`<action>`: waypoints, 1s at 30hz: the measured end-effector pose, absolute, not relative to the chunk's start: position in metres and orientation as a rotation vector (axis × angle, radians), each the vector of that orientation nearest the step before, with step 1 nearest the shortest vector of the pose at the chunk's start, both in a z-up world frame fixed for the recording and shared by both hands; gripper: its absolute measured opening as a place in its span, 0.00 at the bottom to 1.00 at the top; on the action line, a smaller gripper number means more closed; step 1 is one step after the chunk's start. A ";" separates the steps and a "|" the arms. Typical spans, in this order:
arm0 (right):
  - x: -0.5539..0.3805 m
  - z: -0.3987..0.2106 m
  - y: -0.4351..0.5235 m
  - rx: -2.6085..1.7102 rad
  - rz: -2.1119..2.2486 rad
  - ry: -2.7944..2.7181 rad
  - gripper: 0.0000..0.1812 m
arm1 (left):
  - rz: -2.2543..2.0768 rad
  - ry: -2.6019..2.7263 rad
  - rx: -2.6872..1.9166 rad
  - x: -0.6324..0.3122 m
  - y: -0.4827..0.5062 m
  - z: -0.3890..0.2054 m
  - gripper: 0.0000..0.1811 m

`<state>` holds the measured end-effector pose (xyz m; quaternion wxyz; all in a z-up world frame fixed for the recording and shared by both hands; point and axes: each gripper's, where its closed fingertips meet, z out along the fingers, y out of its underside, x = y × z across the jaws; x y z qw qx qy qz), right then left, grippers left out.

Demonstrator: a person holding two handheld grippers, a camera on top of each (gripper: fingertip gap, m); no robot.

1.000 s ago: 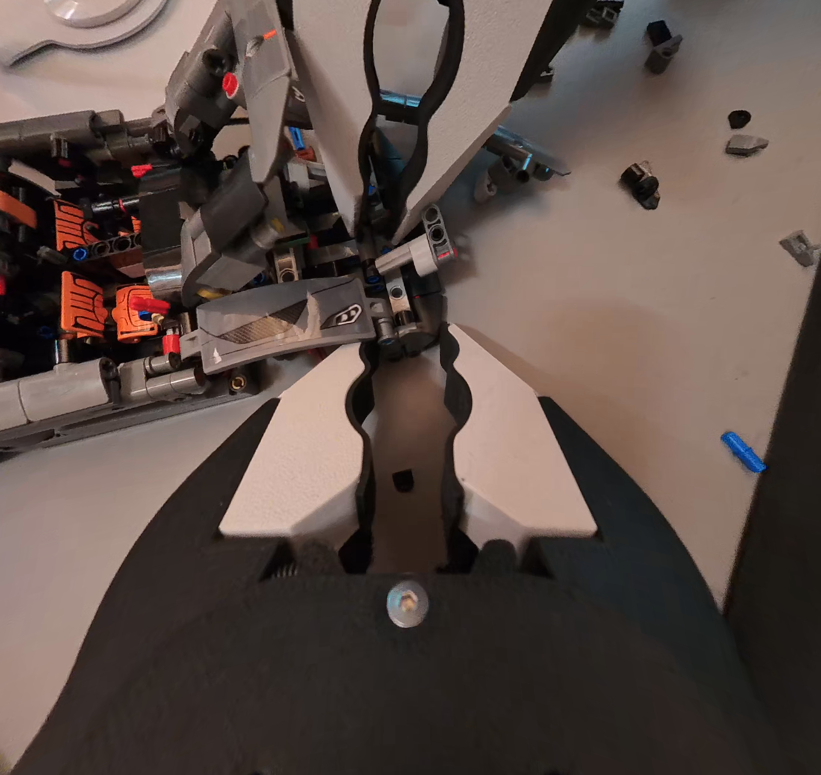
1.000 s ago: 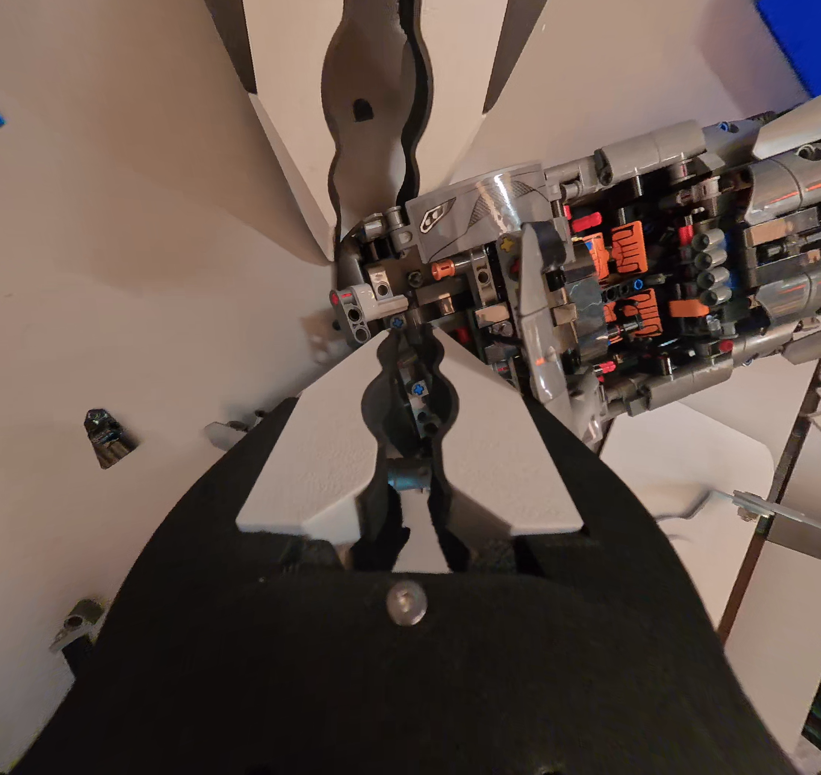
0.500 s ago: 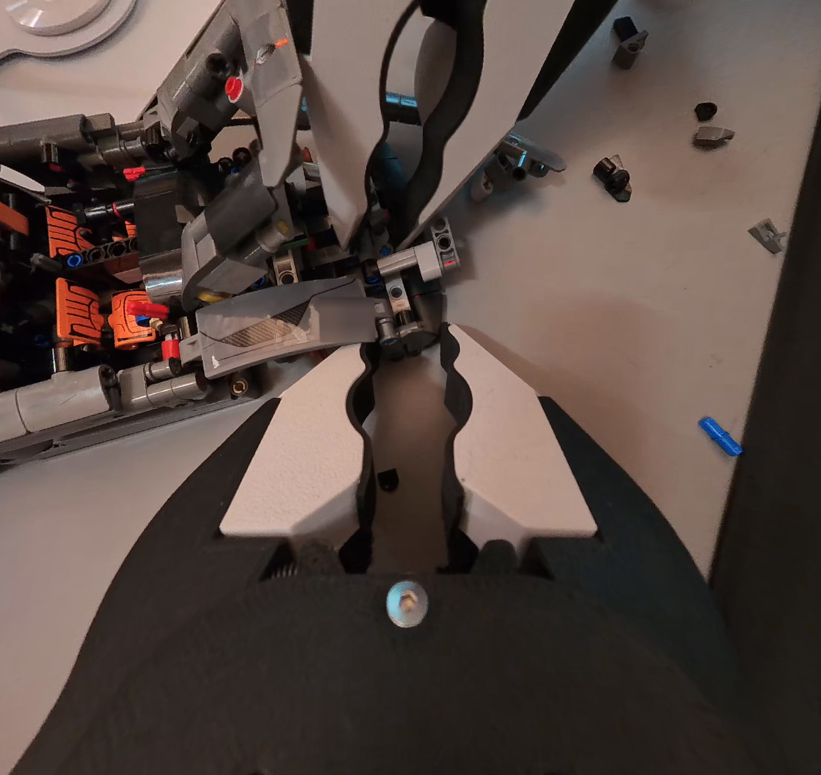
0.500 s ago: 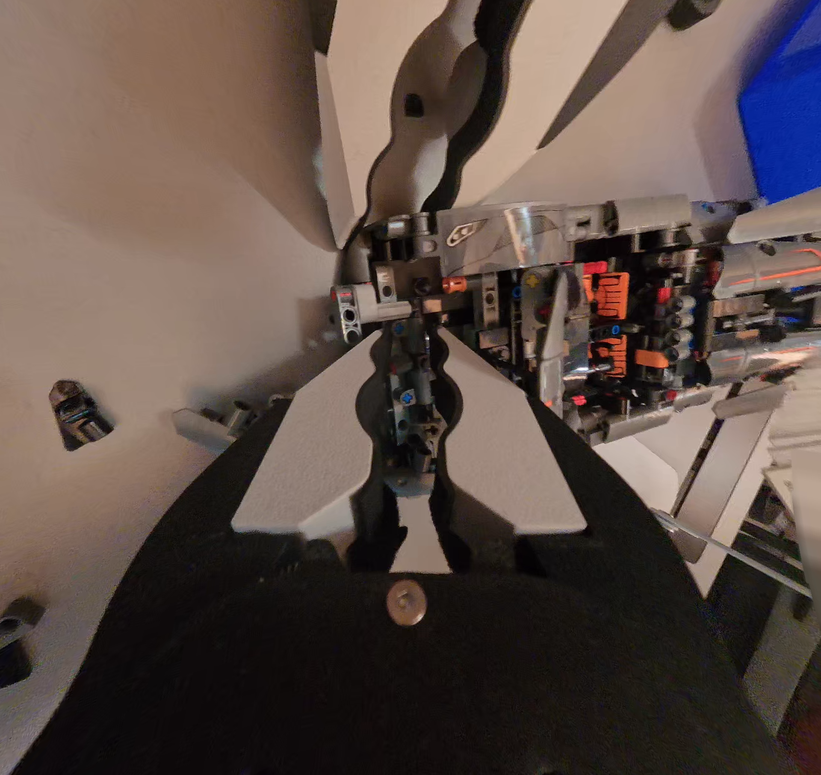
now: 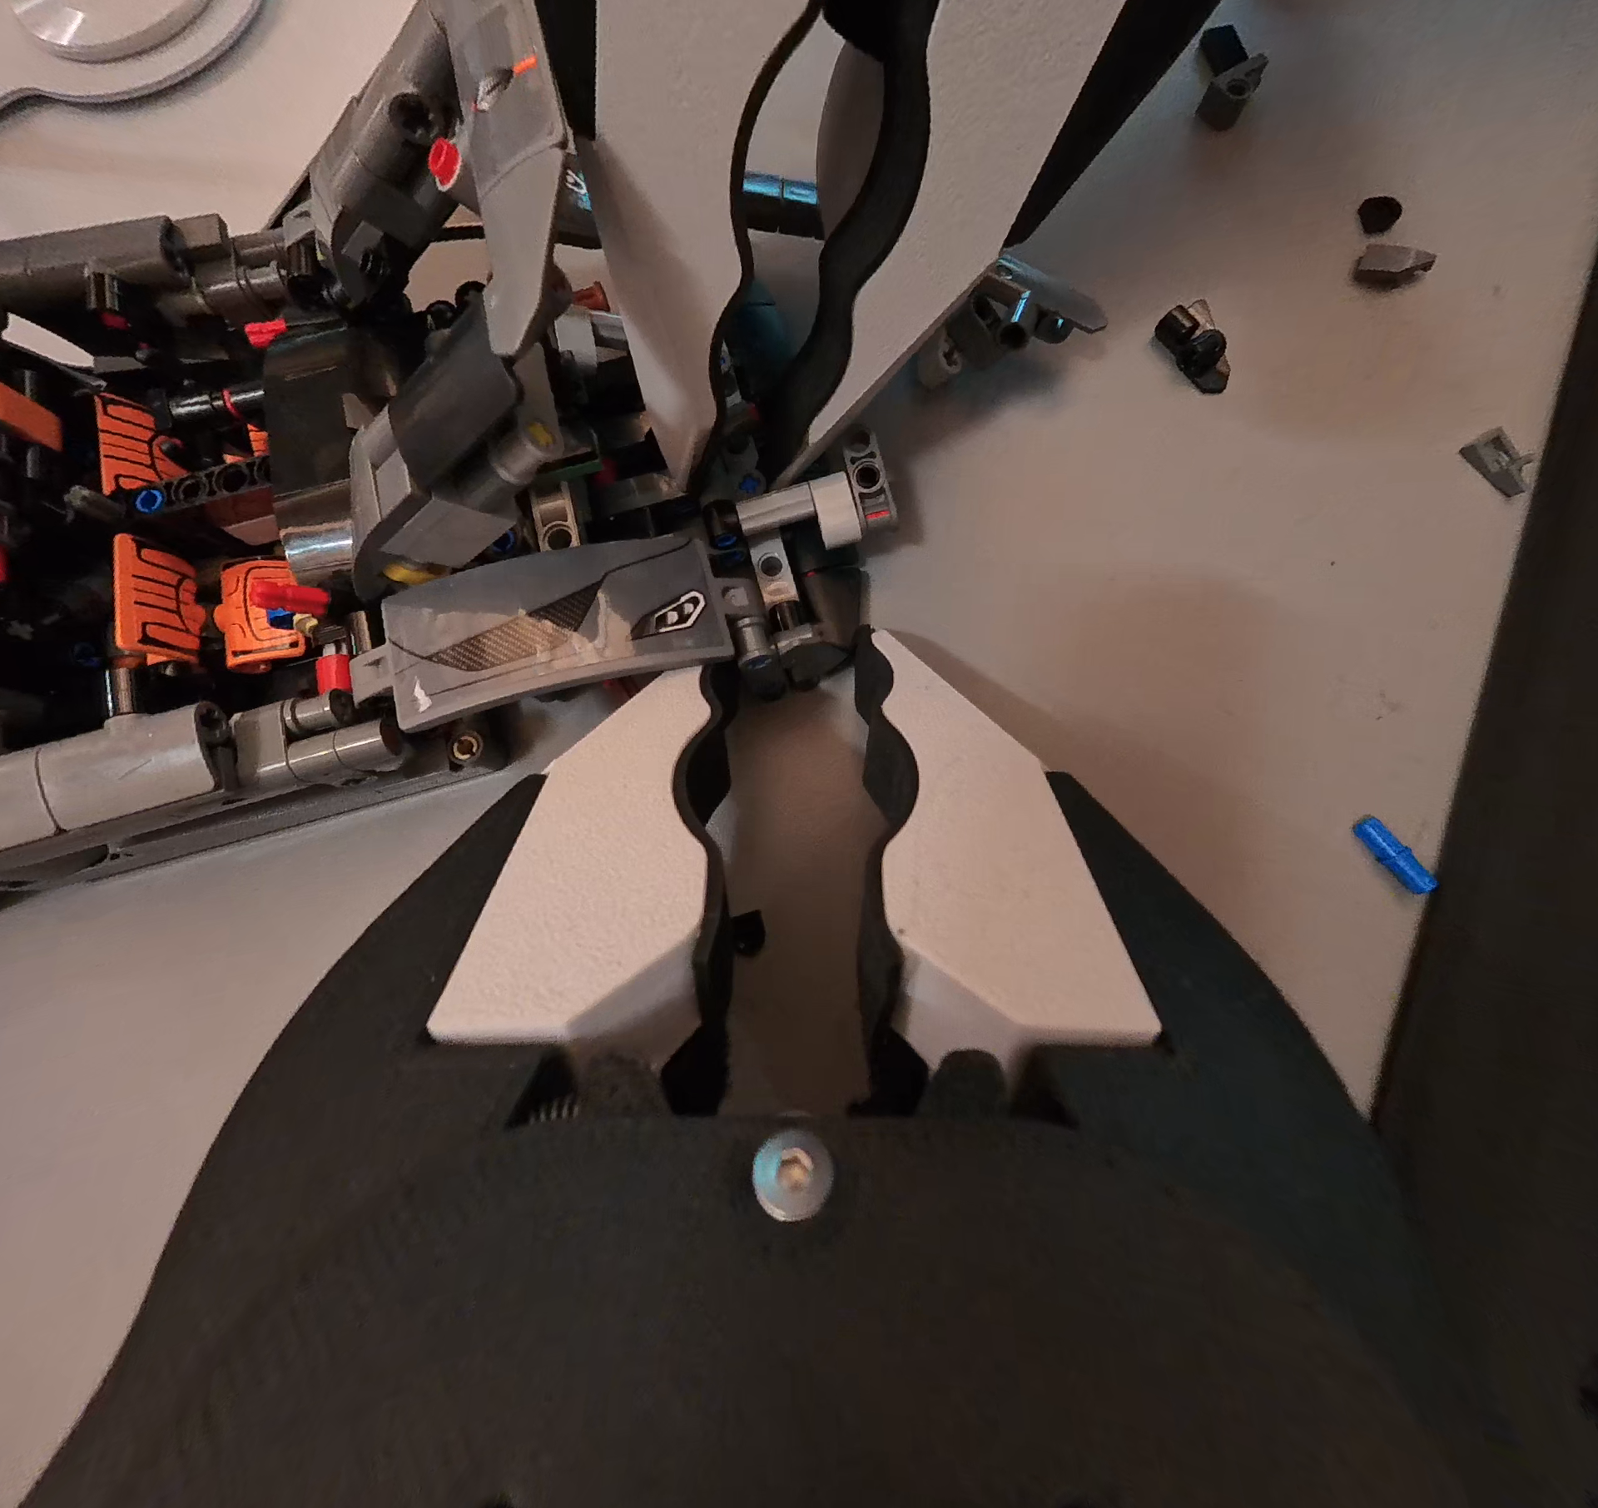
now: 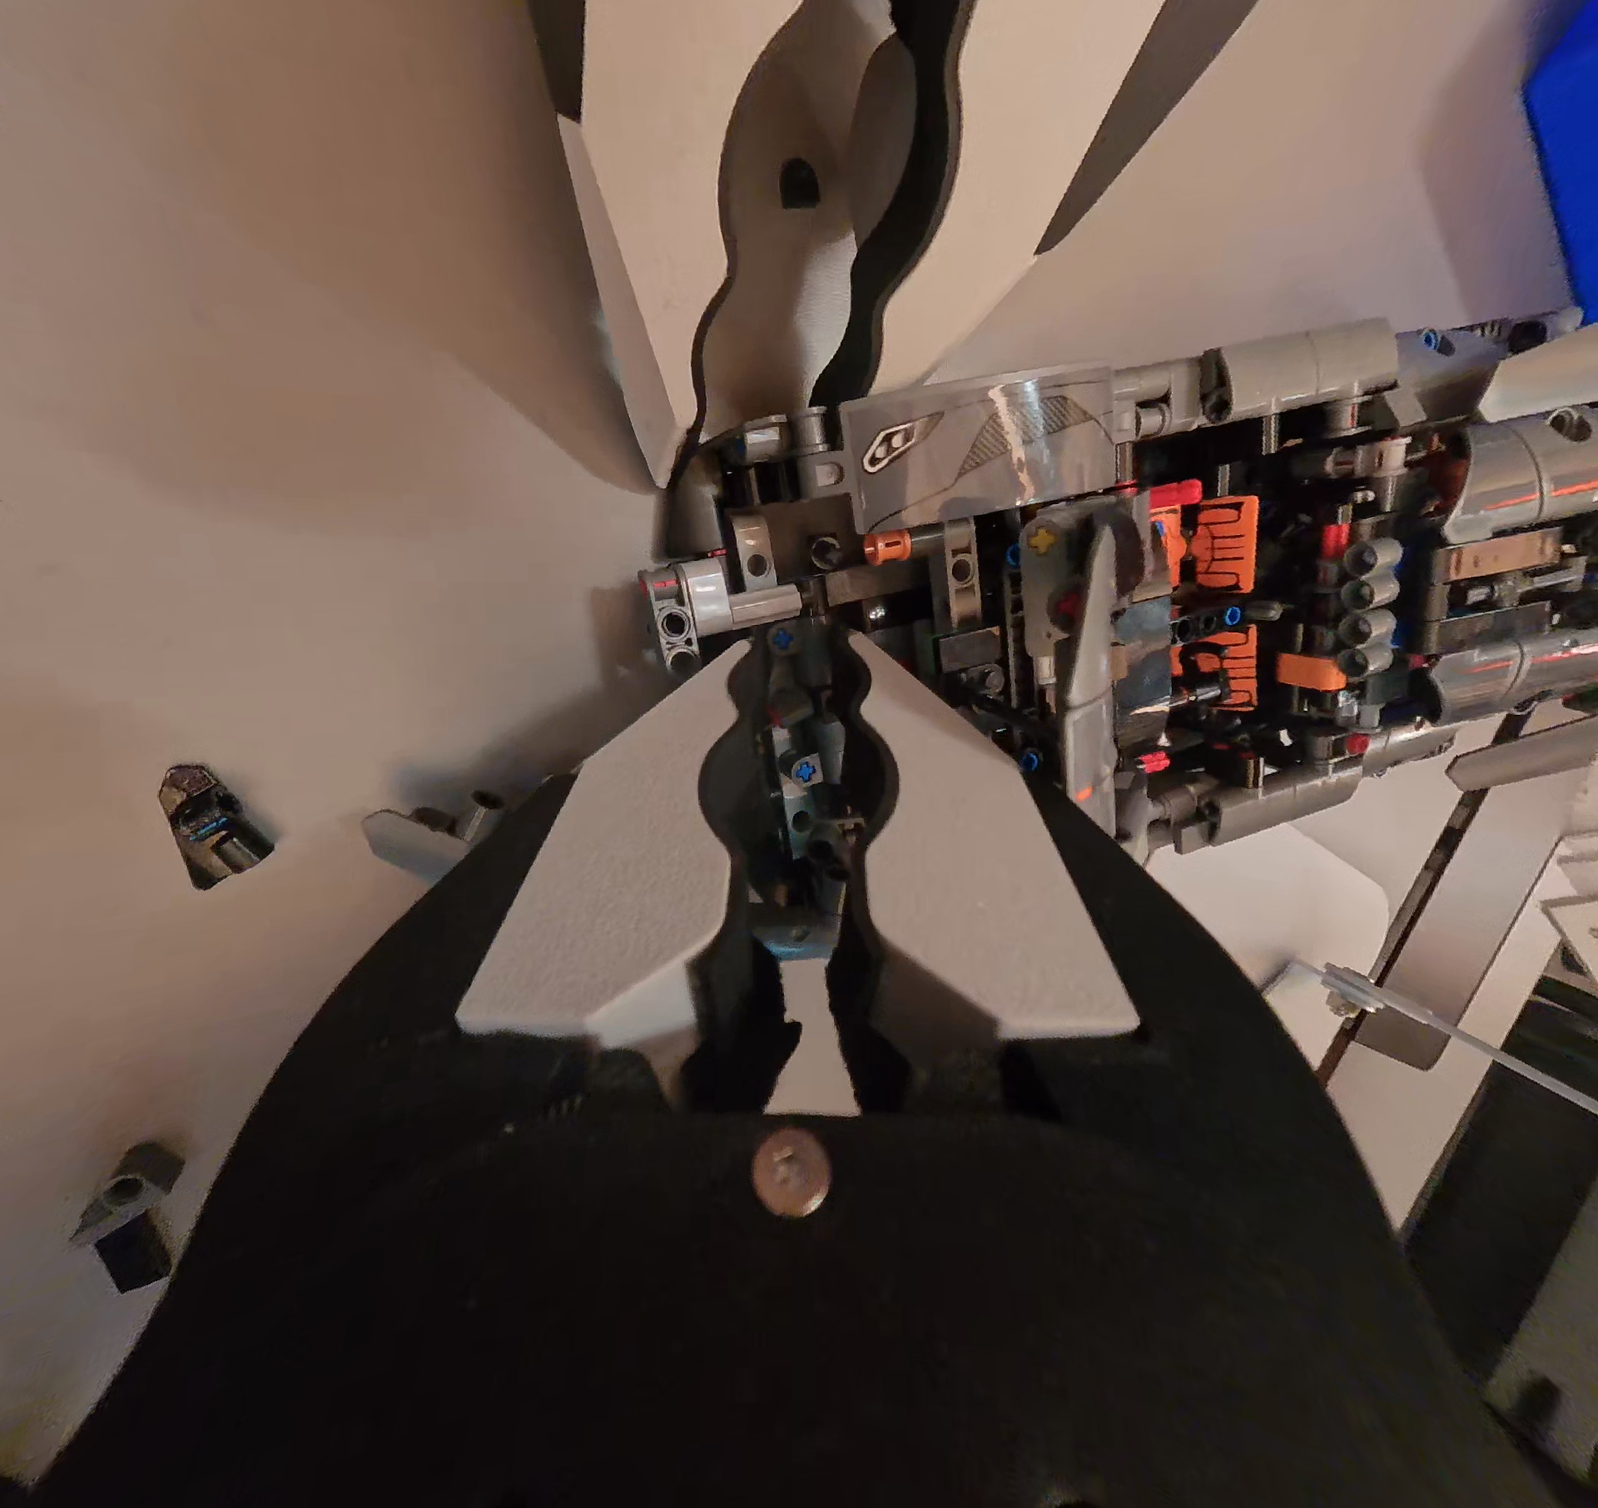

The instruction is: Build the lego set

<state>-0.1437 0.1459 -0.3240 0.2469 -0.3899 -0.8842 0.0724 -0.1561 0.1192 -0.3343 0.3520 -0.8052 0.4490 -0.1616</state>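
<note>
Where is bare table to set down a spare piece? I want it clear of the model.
The table is bare between the model, the blue pin and the loose grey pieces. It is also bare below the model's near edge. Crowded around both grippers' tips.

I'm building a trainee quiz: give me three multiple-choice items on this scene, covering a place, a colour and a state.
1. The blue pin lies: A on the table; B on the floor; C in a bowl.
2. The ribbed panels in the model are: A green; B orange; C white.
3. The right gripper is: A empty; B out of view; C shut on a strip of pieces.
Key: A, it lies alone on bare tabletop; B, they show orange; C, its fingers clamp the strip.
</note>
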 end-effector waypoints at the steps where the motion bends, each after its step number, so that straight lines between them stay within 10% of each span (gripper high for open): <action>1: -0.144 -0.324 0.146 -1.059 0.181 -2.413 0.07 | -0.418 1.163 -2.083 -0.156 0.119 -0.334 0.13; 30: -0.146 -0.323 0.146 -1.080 0.181 -2.380 0.03 | -0.422 1.158 -2.103 -0.160 0.114 -0.334 0.13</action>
